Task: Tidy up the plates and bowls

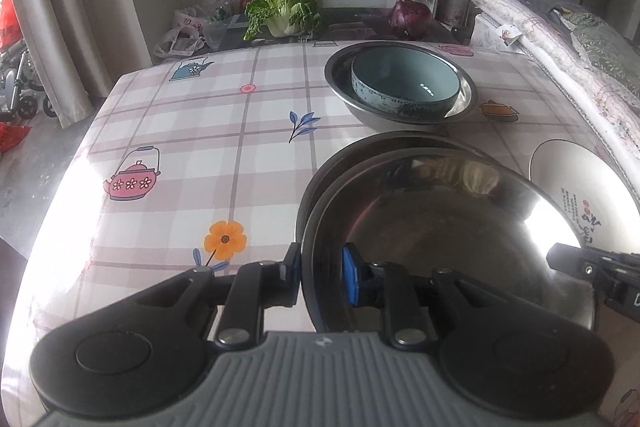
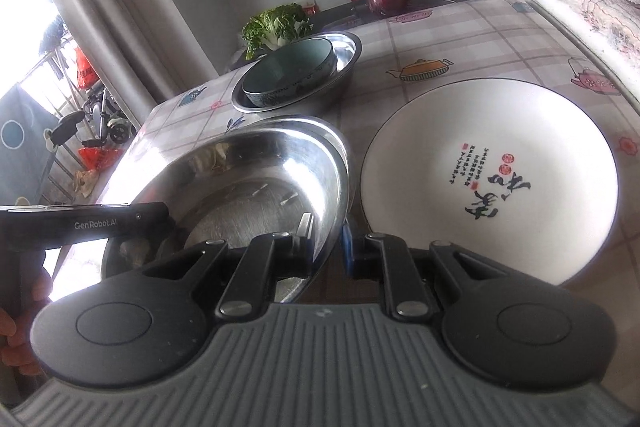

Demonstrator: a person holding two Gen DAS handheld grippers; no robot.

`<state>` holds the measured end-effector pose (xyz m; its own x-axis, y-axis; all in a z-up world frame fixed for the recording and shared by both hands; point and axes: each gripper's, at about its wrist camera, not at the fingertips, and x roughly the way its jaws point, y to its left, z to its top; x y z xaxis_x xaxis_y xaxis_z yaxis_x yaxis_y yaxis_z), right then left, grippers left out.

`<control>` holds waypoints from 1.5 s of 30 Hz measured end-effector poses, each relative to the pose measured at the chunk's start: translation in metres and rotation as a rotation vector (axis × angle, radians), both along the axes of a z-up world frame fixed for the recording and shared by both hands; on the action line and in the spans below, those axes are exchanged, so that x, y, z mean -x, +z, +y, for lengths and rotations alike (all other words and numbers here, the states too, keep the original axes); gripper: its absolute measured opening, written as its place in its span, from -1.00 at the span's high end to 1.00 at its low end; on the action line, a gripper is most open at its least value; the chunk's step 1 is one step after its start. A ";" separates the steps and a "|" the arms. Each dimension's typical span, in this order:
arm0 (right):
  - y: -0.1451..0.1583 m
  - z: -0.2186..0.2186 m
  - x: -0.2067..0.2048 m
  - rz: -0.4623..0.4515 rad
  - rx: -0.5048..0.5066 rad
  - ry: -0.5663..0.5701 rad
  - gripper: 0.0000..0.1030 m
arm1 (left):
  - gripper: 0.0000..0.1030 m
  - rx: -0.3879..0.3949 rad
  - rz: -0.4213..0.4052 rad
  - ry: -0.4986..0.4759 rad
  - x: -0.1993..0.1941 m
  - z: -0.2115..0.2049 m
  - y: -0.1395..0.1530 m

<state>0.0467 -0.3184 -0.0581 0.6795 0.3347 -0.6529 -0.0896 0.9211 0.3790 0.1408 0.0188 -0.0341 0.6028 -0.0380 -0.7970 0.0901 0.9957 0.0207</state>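
Now | left gripper (image 1: 320,269) clenched on near-left rim of shiny round steel bowl (image 1: 440,227) | right gripper (image 2: 326,247) clenched on its right rim (image 2: 336,195) | bowl above checked tablecloth (image 1: 180,147), beside white round ceramic plate (image 2: 492,179); blue ceramic bowl (image 1: 404,83) nested in far steel basin (image 1: 464,99).

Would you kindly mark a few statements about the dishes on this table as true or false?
1. The blue-green ceramic bowl sits inside a steel basin. True.
2. The white round plate with calligraphy is stacked on the near steel bowl. False: it lies beside it on the checked tablecloth.
3. Both grippers clamp the near steel bowl's rim. True: left gripper, right gripper.
4. The purple onion lies in the blue-green bowl. False: it sits beyond the table.
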 end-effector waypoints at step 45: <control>0.020 -0.089 0.070 -0.064 0.030 -0.170 -0.21 | -0.06 0.197 -0.140 -0.177 0.077 -0.079 0.029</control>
<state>-0.0234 -0.4071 -0.0383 0.7650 0.1926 -0.6146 0.0450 0.9359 0.3493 0.0635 -0.0607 -0.0050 0.6766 -0.2976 -0.6735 0.2724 0.9510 -0.1465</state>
